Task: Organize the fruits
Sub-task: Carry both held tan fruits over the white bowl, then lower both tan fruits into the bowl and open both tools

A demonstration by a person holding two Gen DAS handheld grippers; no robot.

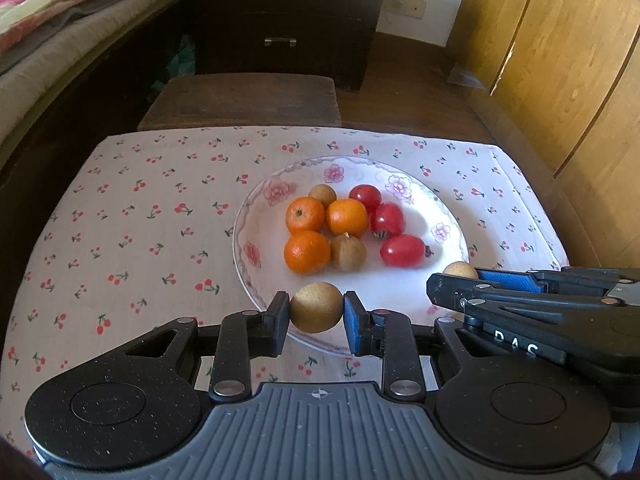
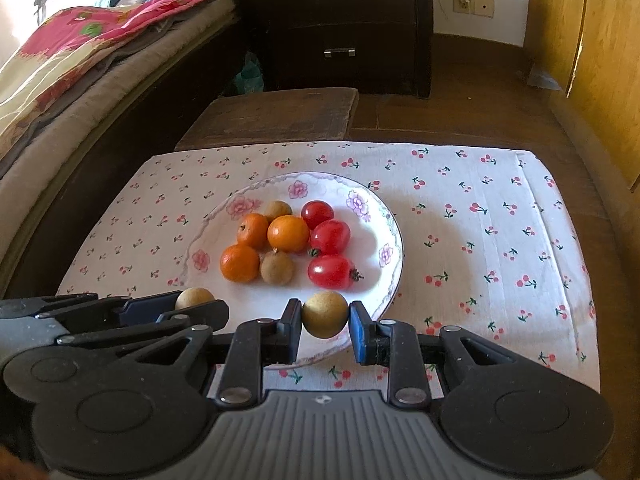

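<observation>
My left gripper (image 1: 316,312) and right gripper (image 2: 325,318) each pinch a brown longan over the plate (image 1: 256,280); left view half hides right's fruit.

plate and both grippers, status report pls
Left gripper shut on a longan. Right gripper shut on another longan. Plate holds oranges, tomatoes, two longans. Nothing in the way.

glossy plate (image 1: 448,216), cotton cloth (image 1: 160,208), wooden stool (image 1: 248,96)
</observation>
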